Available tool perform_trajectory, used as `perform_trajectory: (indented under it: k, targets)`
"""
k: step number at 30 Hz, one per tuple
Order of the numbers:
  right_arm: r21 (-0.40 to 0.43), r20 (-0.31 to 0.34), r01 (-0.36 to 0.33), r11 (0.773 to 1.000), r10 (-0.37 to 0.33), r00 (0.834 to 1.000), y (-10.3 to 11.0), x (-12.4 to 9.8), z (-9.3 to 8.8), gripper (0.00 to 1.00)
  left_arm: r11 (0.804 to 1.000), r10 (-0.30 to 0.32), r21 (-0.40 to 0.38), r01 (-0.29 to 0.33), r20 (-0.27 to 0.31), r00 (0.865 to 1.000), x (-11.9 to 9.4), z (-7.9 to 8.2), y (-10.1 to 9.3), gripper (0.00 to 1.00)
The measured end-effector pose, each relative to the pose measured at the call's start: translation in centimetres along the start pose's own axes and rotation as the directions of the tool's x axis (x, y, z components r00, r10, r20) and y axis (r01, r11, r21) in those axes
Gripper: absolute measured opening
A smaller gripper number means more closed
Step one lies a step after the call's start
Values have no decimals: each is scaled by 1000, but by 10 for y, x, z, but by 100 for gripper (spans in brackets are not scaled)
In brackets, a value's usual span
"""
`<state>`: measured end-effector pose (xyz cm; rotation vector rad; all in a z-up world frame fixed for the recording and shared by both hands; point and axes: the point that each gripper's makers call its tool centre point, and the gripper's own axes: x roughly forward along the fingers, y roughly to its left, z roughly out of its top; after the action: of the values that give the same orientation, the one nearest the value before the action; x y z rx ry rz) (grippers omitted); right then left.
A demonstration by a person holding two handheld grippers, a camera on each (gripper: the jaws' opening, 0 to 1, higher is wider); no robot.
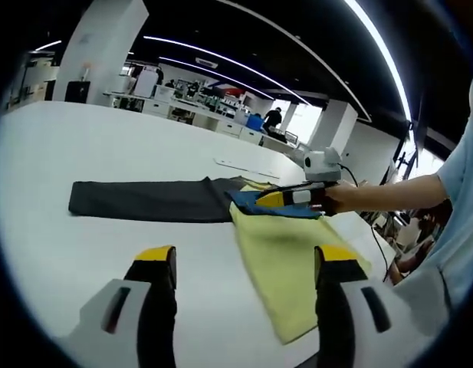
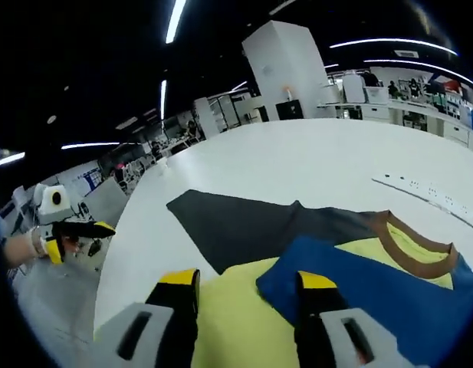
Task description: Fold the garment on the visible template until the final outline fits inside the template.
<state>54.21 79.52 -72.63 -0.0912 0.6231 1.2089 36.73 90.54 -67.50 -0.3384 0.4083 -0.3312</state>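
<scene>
Long ceiling light strips (image 1: 244, 65) glow overhead and light my white table (image 1: 106, 153) evenly, with only soft shadows. Far windows (image 1: 301, 123) blow out to white glare. Straight lines bow hard at the edges, and the far room looks soft and hazy.

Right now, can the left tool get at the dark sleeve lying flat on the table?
Probably yes. The left tool hovers open over the white table, and the dark sleeve lies flat just ahead with nothing between. The right tool works farther off, at the blue sleeve.

Dark ceiling with light strips (image 1: 221, 57), white pillar (image 2: 282, 69), distant desks (image 1: 182, 103).
</scene>
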Motion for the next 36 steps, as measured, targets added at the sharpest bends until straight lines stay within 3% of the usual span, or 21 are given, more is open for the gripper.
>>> perform_trajectory:
  k: [11,14,18,25,30,34,36]
  targets:
    - [-36,27,50,998,-49,998,-19,-56,-14,88,1000,-28,3,28,-14,1000,2,1,-4,73]
    - [-22,76,82,996,-80,994,-25,-71,-12,100,999,-39,13,40,-28,999,4,3,-3,73]
    - [-4,112,137,991,-136,984,-34,-95,-13,100,998,-46,49,49,-57,997,9,12,2,75]
    - [26,144,186,982,-188,971,-42,-135,-19,100,997,-54,61,55,-14,998,17,46,12,76]
    - [65,171,224,973,-231,958,-50,-161,-20,100,995,-56,79,57,-16,998,22,56,12,78]
    - [111,219,267,957,-285,933,-59,-177,-18,100,991,-49,120,55,-49,998,24,62,15,79]
    - [125,217,272,954,-294,931,-60,-181,-20,100,990,-41,131,50,-70,997,26,66,24,79]
